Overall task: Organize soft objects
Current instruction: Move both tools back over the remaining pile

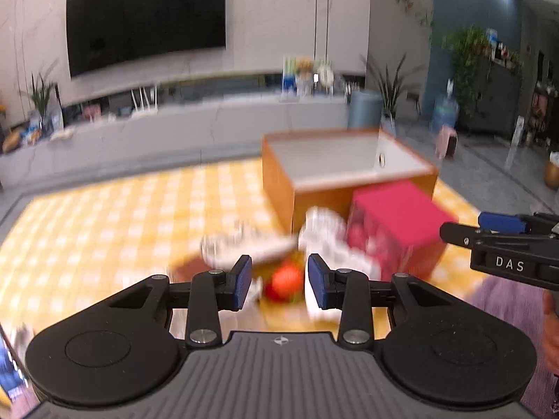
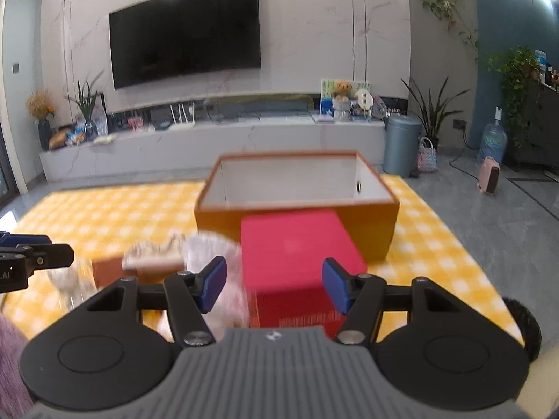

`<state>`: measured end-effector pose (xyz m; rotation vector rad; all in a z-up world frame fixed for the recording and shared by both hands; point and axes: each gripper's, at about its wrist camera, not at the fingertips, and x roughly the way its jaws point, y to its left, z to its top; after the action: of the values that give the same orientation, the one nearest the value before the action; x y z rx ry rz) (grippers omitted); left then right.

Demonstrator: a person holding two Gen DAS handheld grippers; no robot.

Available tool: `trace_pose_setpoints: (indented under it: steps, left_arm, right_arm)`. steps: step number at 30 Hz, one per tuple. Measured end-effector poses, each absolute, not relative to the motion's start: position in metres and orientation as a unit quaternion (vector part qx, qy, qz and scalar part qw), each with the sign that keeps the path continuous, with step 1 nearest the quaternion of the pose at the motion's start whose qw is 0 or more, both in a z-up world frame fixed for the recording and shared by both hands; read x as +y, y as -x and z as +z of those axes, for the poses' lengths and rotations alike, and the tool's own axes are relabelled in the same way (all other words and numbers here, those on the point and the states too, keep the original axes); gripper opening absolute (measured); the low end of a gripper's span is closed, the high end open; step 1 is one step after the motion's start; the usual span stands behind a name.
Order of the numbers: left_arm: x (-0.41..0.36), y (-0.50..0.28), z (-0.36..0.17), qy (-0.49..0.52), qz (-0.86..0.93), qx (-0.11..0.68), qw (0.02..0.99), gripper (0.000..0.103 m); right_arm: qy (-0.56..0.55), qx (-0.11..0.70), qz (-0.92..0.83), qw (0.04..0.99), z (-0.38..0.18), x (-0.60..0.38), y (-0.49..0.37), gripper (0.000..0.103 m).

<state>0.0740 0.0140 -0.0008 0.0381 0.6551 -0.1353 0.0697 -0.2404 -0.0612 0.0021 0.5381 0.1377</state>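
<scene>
With both grippers empty, the left gripper (image 1: 278, 281) part-open and the right gripper (image 2: 273, 285) wider, settle them first, then pinch one blurred soft thing (image 1: 325, 235) lying near-left of the red box (image 1: 398, 223), before the open bin (image 2: 297, 188).

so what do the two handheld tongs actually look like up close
Both match: the left tongs and right tongs have black linkage arms with silver pivot bolts, blue pads on the fingertips, two round black discs and a ribbed grey base bearing a small emblem. Seen side-on, the right one shows white lettering. A purple sleeve sits beside it.
</scene>
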Motion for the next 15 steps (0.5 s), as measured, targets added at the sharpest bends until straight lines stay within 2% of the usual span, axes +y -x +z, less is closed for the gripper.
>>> trace_pose_setpoints:
  steps: [4,6,9,13,15]
  left_arm:
    - [0.024,-0.07,-0.022,-0.009,-0.059,0.356,0.933,0.046]
    - [0.028,-0.064,-0.035,-0.002,-0.053,0.368,0.928,0.057]
    - [0.033,-0.062,-0.05,-0.005,-0.03,0.379,0.925,0.065]
    - [0.046,-0.071,-0.064,0.021,0.0,0.397,0.918,0.071]
    - [0.053,-0.069,-0.071,0.037,0.009,0.399,0.916,0.078]
  right_arm:
    - [0.011,0.288,0.077,0.954,-0.093,-0.229,-0.063,0.061]
    - [0.03,0.291,0.086,0.952,-0.104,-0.22,-0.058,0.061]
    - [0.053,0.298,0.109,0.947,-0.112,-0.207,-0.058,0.061]
    - [0.062,0.295,0.13,0.945,-0.115,-0.193,-0.056,0.065]
    - [0.068,0.294,0.134,0.944,-0.116,-0.188,-0.058,0.065]
